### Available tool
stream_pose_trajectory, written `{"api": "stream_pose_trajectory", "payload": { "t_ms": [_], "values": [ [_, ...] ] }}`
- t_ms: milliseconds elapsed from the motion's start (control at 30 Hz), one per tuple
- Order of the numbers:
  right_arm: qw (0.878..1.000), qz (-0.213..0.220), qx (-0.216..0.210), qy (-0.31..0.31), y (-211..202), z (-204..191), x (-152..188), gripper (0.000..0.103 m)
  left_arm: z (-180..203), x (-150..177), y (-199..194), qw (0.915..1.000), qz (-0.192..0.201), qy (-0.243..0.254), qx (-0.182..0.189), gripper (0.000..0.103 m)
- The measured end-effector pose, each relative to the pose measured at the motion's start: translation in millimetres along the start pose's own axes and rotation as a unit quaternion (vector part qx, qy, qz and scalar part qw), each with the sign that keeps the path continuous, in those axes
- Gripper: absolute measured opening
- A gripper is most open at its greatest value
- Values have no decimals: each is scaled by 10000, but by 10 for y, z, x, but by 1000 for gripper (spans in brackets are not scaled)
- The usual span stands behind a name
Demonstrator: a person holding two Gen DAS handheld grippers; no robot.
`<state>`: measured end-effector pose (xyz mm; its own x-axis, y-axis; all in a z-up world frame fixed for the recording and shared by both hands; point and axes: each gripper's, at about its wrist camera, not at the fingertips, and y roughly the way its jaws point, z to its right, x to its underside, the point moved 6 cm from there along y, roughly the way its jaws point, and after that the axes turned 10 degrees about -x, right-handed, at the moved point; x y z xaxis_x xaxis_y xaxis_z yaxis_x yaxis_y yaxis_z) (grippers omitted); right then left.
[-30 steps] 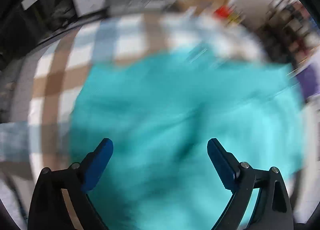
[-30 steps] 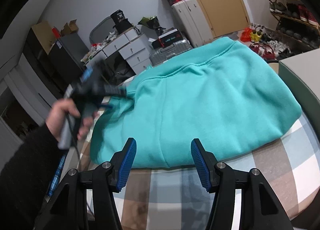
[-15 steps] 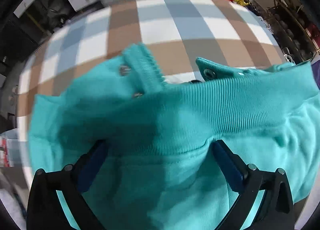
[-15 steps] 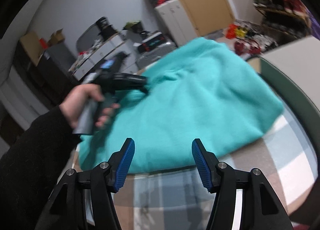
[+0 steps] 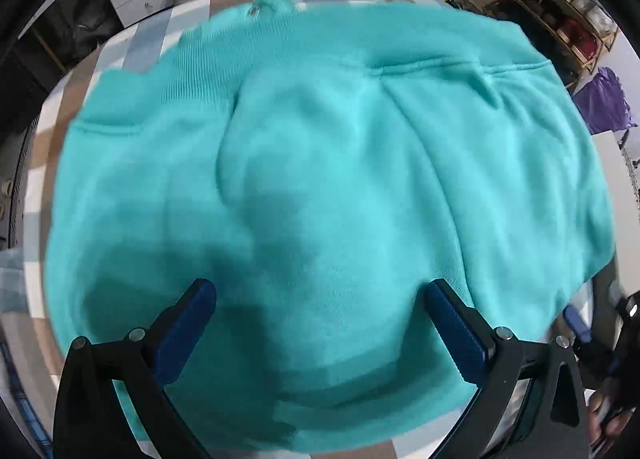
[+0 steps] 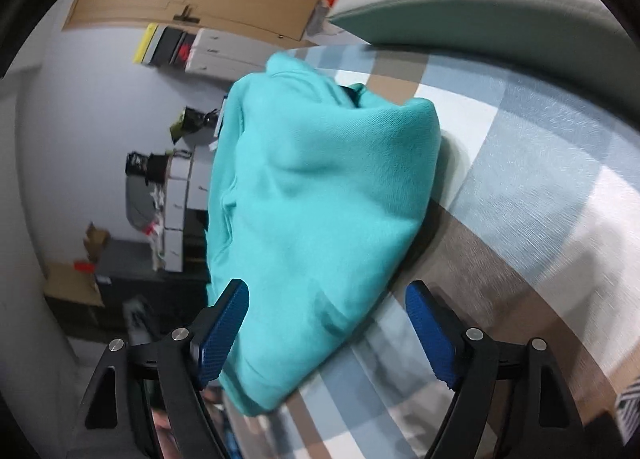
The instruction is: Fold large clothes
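Left wrist view: the teal sweatshirt (image 5: pixel 320 179) lies bunched on the checked bed cover (image 5: pixel 136 43), filling the centre. Left gripper (image 5: pixel 320 323) jaws stand wide, empty. Right gripper (image 6: pixel 326 323) jaws, just opening, straddle the hem at 6 o'clock; clamp only the edge.

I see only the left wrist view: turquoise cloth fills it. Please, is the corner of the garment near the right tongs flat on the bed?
Observer: No. In the right wrist view the turquoise garment bulges up in a rounded hump there, not flat on the checked cover.
Operator: Do the right tongs hold it?
Observer: No. The right tongs are open; their jaws have just been opening, and the cloth edge lies between them, pinched by neither pad.
Operator: What is beyond that hump?
Observer: A grey-green padded edge behind the cover, which your view lacks.
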<state>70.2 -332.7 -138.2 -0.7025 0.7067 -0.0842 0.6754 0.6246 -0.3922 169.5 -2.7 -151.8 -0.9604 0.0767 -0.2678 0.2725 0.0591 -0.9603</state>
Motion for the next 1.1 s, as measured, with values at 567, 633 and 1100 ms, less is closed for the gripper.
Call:
{"api": "stream_pose_trajectory", "payload": {
  "t_ms": [567, 633, 1100],
  "values": [
    [9914, 245, 521, -1176, 398, -137, -354, 22, -139, 154, -10, 9995, 159, 153, 235, 102],
    [9850, 341, 604, -1578, 349, -254, -343, 17, -102, 228, -15, 9994, 236, 245, 118, 102],
    [8783, 822, 1461, -4478, -459, -1246, -71, 12, 856, 715, -312, 9947, 349, 697, 667, 102]
  ]
}}
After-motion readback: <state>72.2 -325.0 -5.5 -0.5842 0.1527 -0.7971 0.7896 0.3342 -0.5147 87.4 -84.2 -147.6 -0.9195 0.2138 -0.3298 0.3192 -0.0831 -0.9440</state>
